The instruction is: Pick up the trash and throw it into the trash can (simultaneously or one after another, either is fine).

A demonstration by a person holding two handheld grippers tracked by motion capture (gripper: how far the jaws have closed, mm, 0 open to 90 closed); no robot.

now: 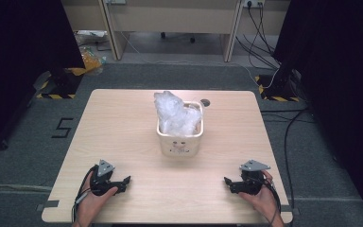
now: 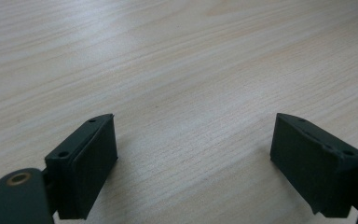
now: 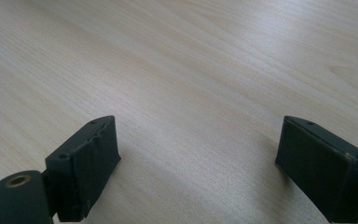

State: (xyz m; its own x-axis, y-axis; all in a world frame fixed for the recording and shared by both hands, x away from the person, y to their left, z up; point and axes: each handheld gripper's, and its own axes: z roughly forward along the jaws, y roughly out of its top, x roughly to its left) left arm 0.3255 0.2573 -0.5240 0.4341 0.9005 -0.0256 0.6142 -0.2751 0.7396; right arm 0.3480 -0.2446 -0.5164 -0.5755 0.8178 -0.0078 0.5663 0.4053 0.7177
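Both grippers rest low at the near edge of the wooden table [image 1: 123, 123], one at each side, and neither has taken anything up, so the work appears to stand at a resting point, with the reach toward the container not begun. The thing nearest to them is the small white bin [image 1: 180, 142] in the middle of the table, well apart from both grippers and roughly between them; a crumpled clear plastic bag [image 1: 174, 112] lines it, bulging out of the top and rising highest at the bin's far left corner. A small dark round mark [image 1: 205, 102] lies on the table just behind the bin. The left gripper [image 1: 124, 181] points inward toward the table's middle, and in the left gripper view its jaws stand wide apart with only bare wood grain between the pads [image 2: 91, 168]; they hold nothing. The right gripper [image 1: 229, 181] mirrors it, pointing inward from the other side, and in the right gripper view its jaws are equally wide, with bare tabletop between the pads [image 3: 91, 170]; it too holds nothing. Judging from this layout, the next move calls for both hands to lift and travel forward to the bin, probably one gripper steadying the rim or wall while the other pinches the loose plastic. The film is thin and slippery, so the grip would need to close fully on a gathered fold rather than on a single layer.
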